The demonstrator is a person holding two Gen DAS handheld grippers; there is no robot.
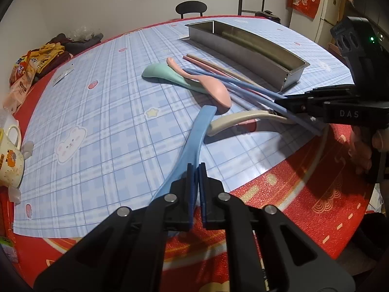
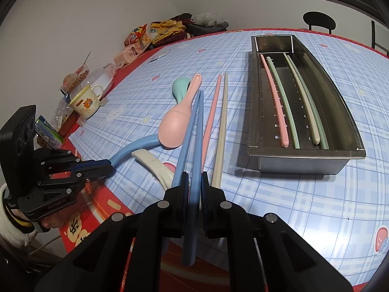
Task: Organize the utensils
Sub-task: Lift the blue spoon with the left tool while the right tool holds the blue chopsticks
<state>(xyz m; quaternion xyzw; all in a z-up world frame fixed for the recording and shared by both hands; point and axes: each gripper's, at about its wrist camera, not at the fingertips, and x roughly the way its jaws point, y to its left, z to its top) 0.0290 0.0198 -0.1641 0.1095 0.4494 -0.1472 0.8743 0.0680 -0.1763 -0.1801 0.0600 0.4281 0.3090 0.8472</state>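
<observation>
My left gripper (image 1: 195,168) is shut on the handle of a blue spoon (image 1: 192,143), which lies low over the table; it also shows in the right wrist view (image 2: 136,148). My right gripper (image 2: 194,177) is shut on a pair of blue chopsticks (image 2: 192,131), seen from the left too (image 1: 243,85). A pink spoon (image 2: 175,126), a green spoon (image 2: 181,87), a cream spoon (image 2: 155,165), and pink and cream chopsticks (image 2: 218,121) lie on the mat. A steel tray (image 2: 304,155) holds several chopsticks.
A cup (image 2: 86,101) and snack packets (image 2: 136,41) stand along the table's left edge. A chair (image 1: 190,8) is behind the table. The plaid mat (image 1: 97,112) covers a red tablecloth (image 1: 291,194).
</observation>
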